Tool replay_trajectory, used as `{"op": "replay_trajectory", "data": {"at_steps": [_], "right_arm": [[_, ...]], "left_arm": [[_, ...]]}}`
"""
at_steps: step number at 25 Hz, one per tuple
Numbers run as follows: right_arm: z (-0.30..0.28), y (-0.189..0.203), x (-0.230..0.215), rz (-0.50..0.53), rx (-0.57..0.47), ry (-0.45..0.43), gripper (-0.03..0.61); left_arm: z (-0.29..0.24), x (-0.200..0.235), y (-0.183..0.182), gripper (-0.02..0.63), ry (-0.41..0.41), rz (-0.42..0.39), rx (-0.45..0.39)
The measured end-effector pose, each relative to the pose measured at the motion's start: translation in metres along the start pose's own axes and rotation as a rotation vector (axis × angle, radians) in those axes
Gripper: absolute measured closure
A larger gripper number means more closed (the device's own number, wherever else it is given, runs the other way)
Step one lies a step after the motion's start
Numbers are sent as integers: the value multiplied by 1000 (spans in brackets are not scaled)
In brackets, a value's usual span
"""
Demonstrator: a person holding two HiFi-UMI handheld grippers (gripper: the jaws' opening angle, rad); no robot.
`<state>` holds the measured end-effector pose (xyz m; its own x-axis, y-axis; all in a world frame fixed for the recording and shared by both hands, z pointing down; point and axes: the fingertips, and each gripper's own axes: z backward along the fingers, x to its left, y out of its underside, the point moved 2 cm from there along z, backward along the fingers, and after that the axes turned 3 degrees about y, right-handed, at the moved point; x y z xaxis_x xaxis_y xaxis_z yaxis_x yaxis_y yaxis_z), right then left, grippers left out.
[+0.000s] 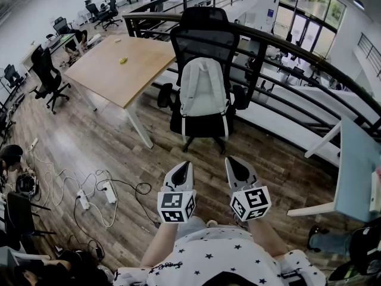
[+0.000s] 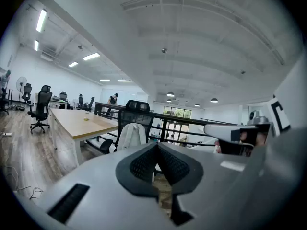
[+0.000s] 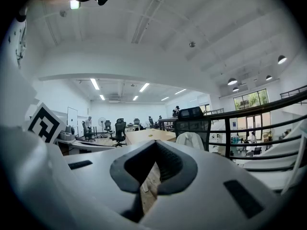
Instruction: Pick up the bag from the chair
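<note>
Locating the bag (image 1: 203, 88) comes first, says A. Where is it?

B: On the chair (image 1: 201, 37). It stands on the seat and leans on the backrest, straps toward the viewer. Its long axis is upright.

A: Which way from each gripper?

B: Straight ahead and well apart, across bare floor (image 1: 155, 159). The left gripper (image 1: 186, 165) and right gripper (image 1: 231, 161) sit side by side near the body, both aimed at the chair. The bag lies on a line between them. The left gripper view shows it just left of the jaw tips, the right gripper view just right of them. Neither hand is clearly nearer.

A: State of the jaws?

B: Both pairs are pressed together at the tips, with nothing between them.

A: Containers?

B: The bag alone. It looks closed, and its contents are not visible. The tabletop (image 1: 113, 70) left of the chair carries one small yellow thing (image 1: 123, 59), no part of the task.

A: What does the coming move call for?

B: By judgement, an advance to the chair, jaws spread, then a grip high on the bag. Any top loop is too small to make out.
</note>
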<state>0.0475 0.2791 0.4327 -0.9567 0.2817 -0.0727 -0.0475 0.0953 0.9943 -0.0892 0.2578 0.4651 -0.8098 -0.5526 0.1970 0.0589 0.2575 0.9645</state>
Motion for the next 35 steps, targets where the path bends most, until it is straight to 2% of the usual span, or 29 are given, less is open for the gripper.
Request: {"op": "replay_trajectory", "data": {"at_steps": [5,10,15,18,25,35], "right_arm": [[15,-4,-3,-7,-14,12,585],[25,-1,-6,3,-24,-14,585],[30,-4,-5,-70,-34,-67,584],[25,-5,-8,-84,-35,-63,584],[-5,0,-16,-72,-9,-69,584],[-98,-13,-57,-30,3,-33,584]], "left_arm": [[4,-13,1,604,27,-26,12],[2,-25,9,604,28,-25,15],[4,-32,8,604,23,-23,15],[2,-29,8,604,15,-5,16],[-22,-10,8,604,10,12,17],[-113,46,-13,604,41,7,41]]}}
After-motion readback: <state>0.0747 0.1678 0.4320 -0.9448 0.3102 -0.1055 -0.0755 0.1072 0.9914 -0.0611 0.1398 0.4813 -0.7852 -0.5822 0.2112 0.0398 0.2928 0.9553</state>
